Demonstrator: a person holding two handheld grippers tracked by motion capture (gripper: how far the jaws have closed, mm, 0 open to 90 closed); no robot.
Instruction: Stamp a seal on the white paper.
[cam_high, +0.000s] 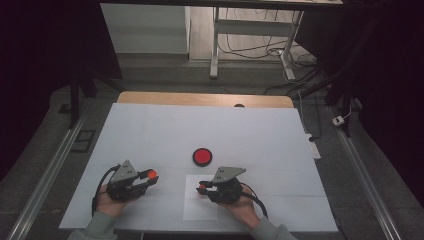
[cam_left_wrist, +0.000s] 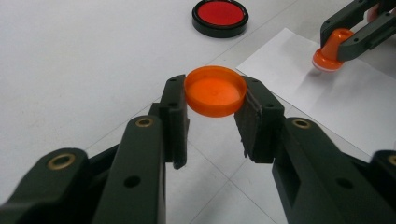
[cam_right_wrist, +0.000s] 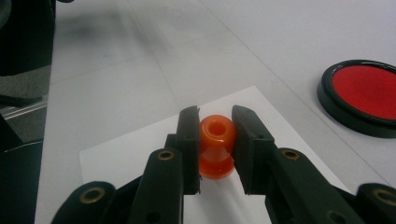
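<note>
Right gripper (cam_right_wrist: 215, 140): fingers clamped on small orange plastic stamp (cam_right_wrist: 216, 147), over white paper sheet (cam_high: 200, 205) near bench's near edge. Left gripper (cam_left_wrist: 212, 116): fingers pinching round orange plastic cap (cam_left_wrist: 215, 91) by its rim, off bench. Risk: shallow rim grip, cap slipping; stamp smearing. Farther, toward bench centre: round black-rimmed red ink pad (cam_high: 202, 156).

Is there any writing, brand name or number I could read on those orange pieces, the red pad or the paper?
None: no letters, numbers or signs can be read on the orange cap, the orange stamp, the red ink pad or the white paper.
</note>
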